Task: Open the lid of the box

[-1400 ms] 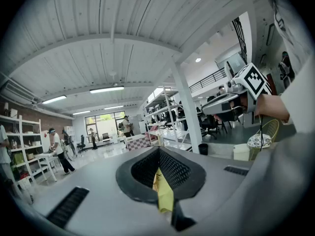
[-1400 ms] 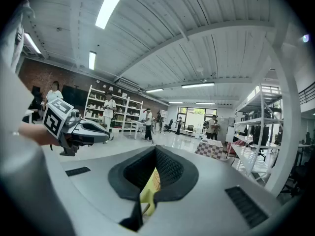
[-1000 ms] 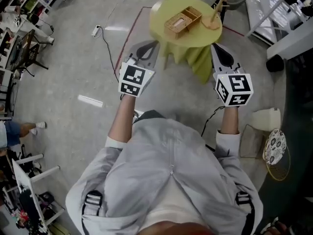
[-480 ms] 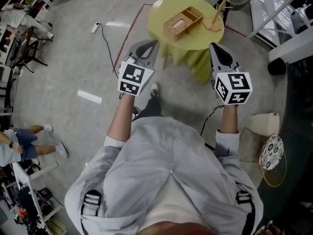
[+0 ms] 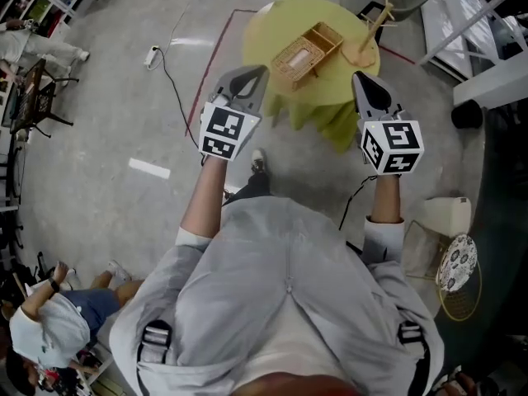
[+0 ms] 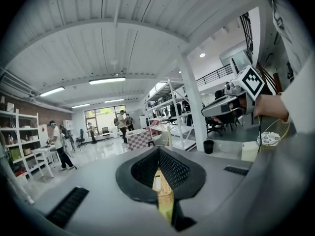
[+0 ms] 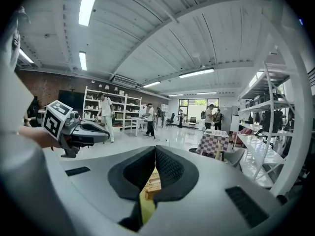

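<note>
Head view: one tan woven rectangular box at 12 o'clock on one round yellow-green table | two grippers: left gripper at box's 8 o'clock, right gripper at 4 o'clock | both jaw pairs pressed together, empty, clear of box

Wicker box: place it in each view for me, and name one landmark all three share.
Head view: wicker box at top centre, on the yellow tablecloth.
Left gripper view: bottom centre, a sliver seen through the slit between the jaws.
Right gripper view: bottom centre, again through the slit between the jaws.
Shared landmark: the yellow tablecloth under the box.
</note>
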A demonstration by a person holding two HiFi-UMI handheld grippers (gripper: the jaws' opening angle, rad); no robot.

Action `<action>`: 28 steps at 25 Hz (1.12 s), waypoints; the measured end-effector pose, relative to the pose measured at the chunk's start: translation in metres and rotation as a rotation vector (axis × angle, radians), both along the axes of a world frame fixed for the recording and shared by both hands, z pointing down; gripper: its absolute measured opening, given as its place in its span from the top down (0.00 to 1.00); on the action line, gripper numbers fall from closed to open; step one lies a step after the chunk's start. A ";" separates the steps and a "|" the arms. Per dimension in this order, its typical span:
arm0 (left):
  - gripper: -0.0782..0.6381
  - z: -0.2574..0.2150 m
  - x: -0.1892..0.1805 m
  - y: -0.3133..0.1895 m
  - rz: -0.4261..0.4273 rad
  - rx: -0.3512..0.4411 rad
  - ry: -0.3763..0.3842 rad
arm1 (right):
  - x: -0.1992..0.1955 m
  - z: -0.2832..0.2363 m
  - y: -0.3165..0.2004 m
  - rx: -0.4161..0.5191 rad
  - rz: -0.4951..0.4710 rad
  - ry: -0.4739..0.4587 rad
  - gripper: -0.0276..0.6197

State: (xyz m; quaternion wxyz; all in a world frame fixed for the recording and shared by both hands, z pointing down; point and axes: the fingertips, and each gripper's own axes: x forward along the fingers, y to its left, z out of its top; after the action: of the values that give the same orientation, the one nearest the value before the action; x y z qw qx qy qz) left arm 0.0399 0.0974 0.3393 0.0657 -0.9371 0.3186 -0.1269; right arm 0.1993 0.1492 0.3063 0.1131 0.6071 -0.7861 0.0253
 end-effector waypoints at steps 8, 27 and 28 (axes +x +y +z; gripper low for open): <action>0.85 0.008 0.006 -0.102 0.039 -0.030 0.005 | 0.005 0.012 -0.094 -0.033 0.048 0.015 0.92; 0.85 0.069 0.027 -0.221 0.092 -0.145 -0.034 | 0.042 0.111 -0.187 -0.261 0.150 -0.007 0.86; 0.85 0.076 0.030 -0.221 0.083 -0.162 -0.037 | 0.046 0.121 -0.187 -0.286 0.141 -0.012 0.85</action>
State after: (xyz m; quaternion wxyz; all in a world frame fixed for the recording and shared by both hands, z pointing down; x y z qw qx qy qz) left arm 0.0700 -0.1237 0.4149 0.0006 -0.9493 0.2667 -0.1666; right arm 0.2455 -0.0375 0.4271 0.1918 0.6383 -0.7306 0.1484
